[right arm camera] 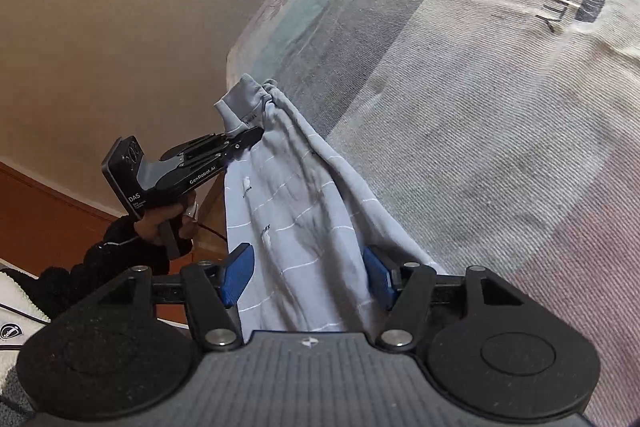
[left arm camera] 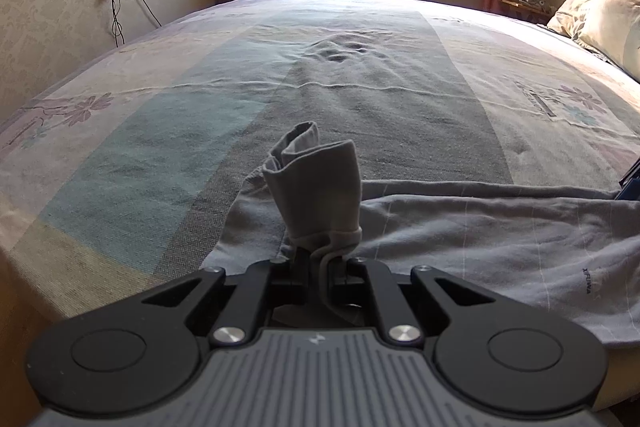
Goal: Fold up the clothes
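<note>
Grey striped garment (right arm camera: 304, 211) lies rumpled and unfolded at the bed's (right arm camera: 500, 107) near edge, so folding seems barely begun. Its cuff (left arm camera: 316, 183) is pinched in the closed left gripper (left arm camera: 319, 263); the right gripper (right arm camera: 308, 277) stands open astride the cloth, gripping nothing yet.

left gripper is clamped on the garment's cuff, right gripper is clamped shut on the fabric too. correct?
Not the right one. In the right wrist view the right gripper is open: its blue pads stand apart on either side of the grey garment without pressing it. The left gripper is clamped just below the cuff, as the left wrist view shows.
</note>
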Tool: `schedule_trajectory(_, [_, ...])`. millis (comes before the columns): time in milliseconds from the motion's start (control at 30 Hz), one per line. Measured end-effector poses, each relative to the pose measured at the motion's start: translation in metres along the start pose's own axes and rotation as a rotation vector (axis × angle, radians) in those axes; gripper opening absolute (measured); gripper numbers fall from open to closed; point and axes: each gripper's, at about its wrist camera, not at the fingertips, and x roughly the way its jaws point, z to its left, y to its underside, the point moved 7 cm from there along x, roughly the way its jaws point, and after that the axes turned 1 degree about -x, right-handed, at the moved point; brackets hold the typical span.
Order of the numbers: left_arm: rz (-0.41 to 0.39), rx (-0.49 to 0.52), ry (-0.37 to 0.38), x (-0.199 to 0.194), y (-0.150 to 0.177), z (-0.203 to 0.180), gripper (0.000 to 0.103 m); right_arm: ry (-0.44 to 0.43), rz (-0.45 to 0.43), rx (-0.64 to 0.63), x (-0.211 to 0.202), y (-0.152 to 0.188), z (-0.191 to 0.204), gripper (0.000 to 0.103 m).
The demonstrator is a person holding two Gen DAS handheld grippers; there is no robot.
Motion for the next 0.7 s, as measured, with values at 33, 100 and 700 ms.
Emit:
schedule_trajectory(33, [-0.001, -0.002, 0.002, 0.000, 0.000, 0.000, 0.008, 0.004, 0.005, -0.011, 0.004, -0.002, 0.002, 0.065])
schedule_trajectory(100, [-0.002, -0.010, 0.007, 0.000, 0.000, 0.002, 0.008, 0.039, 0.017, -0.020, 0.002, -0.001, 0.002, 0.052])
schedule_trajectory(700, [-0.037, -0.137, 0.043, -0.015, -0.002, 0.013, 0.005, 0.351, -0.051, -0.167, -0.001, -0.009, 0.005, 0.005])
